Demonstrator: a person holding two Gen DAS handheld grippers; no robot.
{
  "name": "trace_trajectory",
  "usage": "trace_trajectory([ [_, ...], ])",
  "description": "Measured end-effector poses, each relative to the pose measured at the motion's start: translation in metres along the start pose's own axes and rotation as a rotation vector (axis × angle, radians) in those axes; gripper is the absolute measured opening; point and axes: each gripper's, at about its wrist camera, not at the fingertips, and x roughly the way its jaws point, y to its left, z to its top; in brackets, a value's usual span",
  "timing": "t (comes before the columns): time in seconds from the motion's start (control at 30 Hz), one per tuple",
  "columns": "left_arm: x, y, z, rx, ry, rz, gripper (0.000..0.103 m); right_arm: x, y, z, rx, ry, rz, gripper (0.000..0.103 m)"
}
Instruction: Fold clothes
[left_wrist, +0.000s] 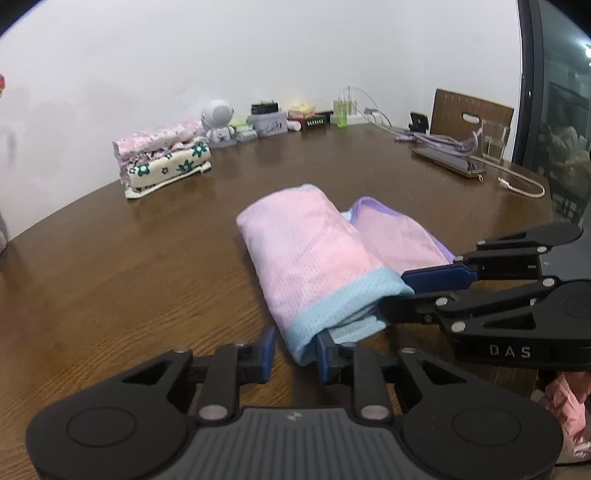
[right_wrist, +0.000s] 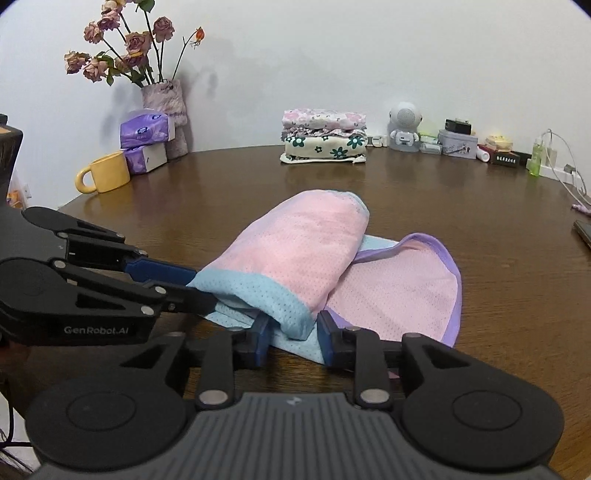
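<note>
Lying in the middle of the table (right_wrist: 480, 295) is a pink top (right_wrist: 295, 243) with blue and purple edges. It is partly folded: one thick pink roll sits over a flat pink flap. Its long way runs from the near edge, by both grippers, out toward the wall.

The left gripper (left_wrist: 295, 349) has its two fingers a little apart, one on each side of the blue hem (left_wrist: 332, 306). The hem sits between them, but they do not look pressed on it. The right gripper (right_wrist: 291, 338) is the same: fingers apart, with the blue hem end between them. Both grippers are at the near end of the top, close together, the left one coming in from the left side.

A stack (right_wrist: 325, 136) of folded clothes sits well apart by the wall. I cannot tell if the fingers touch the cloth underneath, as the roll hides that. The far end of the top is hard to make out too.
</note>
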Motion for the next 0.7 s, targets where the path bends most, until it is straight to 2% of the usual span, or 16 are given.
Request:
trace_trajectory([
  [0.03,0.000,0.001,0.000,-0.007,0.000,-0.003,0.010,0.000,-0.001,0.000,0.008,0.000,0.003,0.008],
  [0.27,-0.007,0.010,-0.002,-0.040,-0.023,-0.029,0.015,-0.003,-0.002,-0.001,0.027,0.010,0.019,0.013],
  [0.3,-0.006,0.009,-0.002,-0.036,-0.022,-0.031,0.014,-0.004,-0.002,-0.001,0.030,0.010,0.021,0.013],
  [0.33,-0.006,0.008,-0.002,-0.031,-0.020,-0.033,0.007,-0.004,-0.002,-0.001,0.033,0.011,0.022,0.007],
  [0.37,-0.005,0.007,-0.002,-0.026,-0.018,-0.035,0.005,-0.005,-0.002,-0.001,0.036,0.011,0.024,0.005],
  [0.47,-0.005,0.006,-0.003,-0.021,-0.011,-0.034,0.008,-0.006,-0.003,-0.001,0.045,0.013,0.029,0.008],
  [0.5,-0.006,0.007,-0.003,-0.034,-0.001,-0.044,0.017,-0.007,-0.003,-0.001,0.049,0.013,0.030,0.017],
  [0.53,-0.007,0.010,-0.003,-0.052,0.014,-0.062,0.041,-0.007,-0.004,-0.001,0.052,0.014,0.032,0.041],
  [0.57,-0.012,0.014,-0.004,-0.075,0.010,-0.088,0.053,-0.012,-0.006,-0.002,0.069,0.004,0.051,0.053],
  [0.6,-0.017,0.017,-0.004,-0.093,-0.011,-0.114,0.063,-0.017,-0.010,0.000,0.083,-0.012,0.071,0.059],
  [0.67,-0.024,0.028,0.001,-0.143,-0.040,-0.153,0.067,-0.023,-0.017,0.005,0.118,-0.032,0.099,0.059],
  [0.7,-0.028,0.034,0.003,-0.169,-0.054,-0.172,0.073,-0.020,-0.022,0.010,0.150,-0.038,0.103,0.060],
])
